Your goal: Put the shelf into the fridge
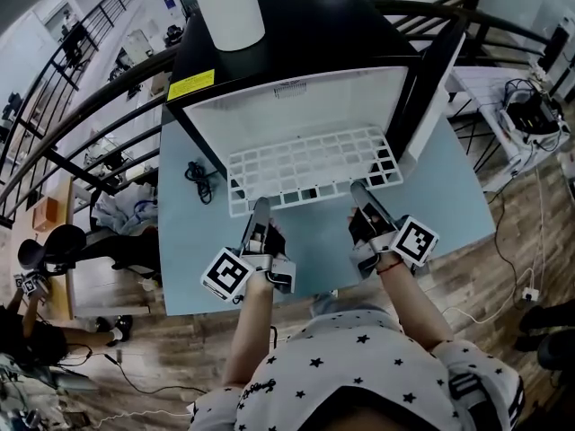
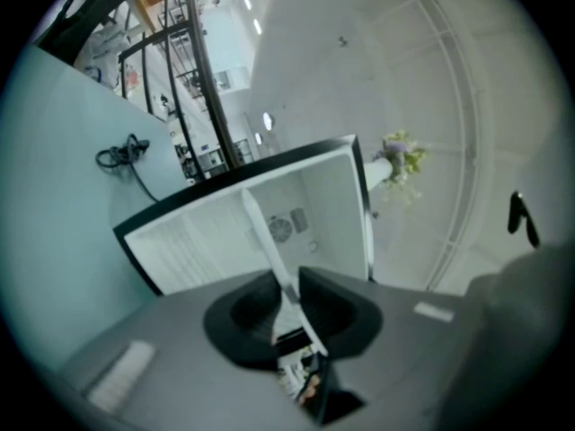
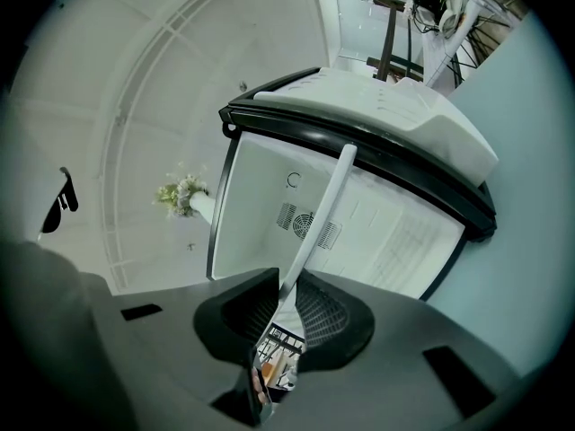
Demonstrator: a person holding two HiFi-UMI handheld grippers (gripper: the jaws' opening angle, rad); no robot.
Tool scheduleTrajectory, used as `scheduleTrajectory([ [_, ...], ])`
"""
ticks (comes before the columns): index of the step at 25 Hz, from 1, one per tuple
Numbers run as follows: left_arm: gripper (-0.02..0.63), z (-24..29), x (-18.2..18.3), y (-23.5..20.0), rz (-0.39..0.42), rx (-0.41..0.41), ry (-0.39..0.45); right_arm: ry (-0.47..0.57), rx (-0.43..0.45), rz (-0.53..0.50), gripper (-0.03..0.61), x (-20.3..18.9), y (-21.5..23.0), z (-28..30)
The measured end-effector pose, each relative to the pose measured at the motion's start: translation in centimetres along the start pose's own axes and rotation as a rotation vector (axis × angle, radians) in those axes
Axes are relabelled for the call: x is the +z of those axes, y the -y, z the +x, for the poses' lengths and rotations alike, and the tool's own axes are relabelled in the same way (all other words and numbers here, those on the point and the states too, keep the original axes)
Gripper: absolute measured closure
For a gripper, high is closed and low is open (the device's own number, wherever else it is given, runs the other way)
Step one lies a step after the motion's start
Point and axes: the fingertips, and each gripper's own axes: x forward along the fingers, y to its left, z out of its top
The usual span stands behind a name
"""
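A white wire-grid shelf (image 1: 310, 169) lies level, its far half inside the open black fridge (image 1: 296, 97) with a white interior, its near edge sticking out over the table. My left gripper (image 1: 259, 214) is shut on the shelf's near-left edge. My right gripper (image 1: 362, 196) is shut on the near-right edge. In the left gripper view the shelf (image 2: 269, 241) shows edge-on as a thin white bar pinched between the jaws of that gripper (image 2: 289, 302). The right gripper view shows the same bar (image 3: 319, 223) running from its gripper (image 3: 287, 303) into the fridge cavity.
The fridge stands on a pale blue table (image 1: 189, 259), its door (image 1: 440, 79) swung open to the right. A coiled black cable (image 1: 199, 180) lies on the table left of the shelf. A white vase (image 1: 229, 7) stands on the fridge. Black railings run behind.
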Motion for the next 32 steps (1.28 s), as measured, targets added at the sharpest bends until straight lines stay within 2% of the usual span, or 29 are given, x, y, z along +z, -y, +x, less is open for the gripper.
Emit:
scheduleTrajectory([
  [14, 0.557, 1.3, 0.4, -1.1, -0.021, 0.041, 0.030, -0.037, -0.007, -0.020, 0.523, 0.4, 1.0, 1.4],
  [22, 0.557, 3.3, 1.4, -1.4, -0.024, 0.042, 0.040, -0.043, 0.002, -0.031, 0.522, 1.2, 1.5, 3.5],
  [32, 0.558, 5.8, 2.3, -3.3, -0.024, 0.082, 0.074, -0.047, -0.027, -0.025, 0.517, 2.2, 3.4, 5.9],
])
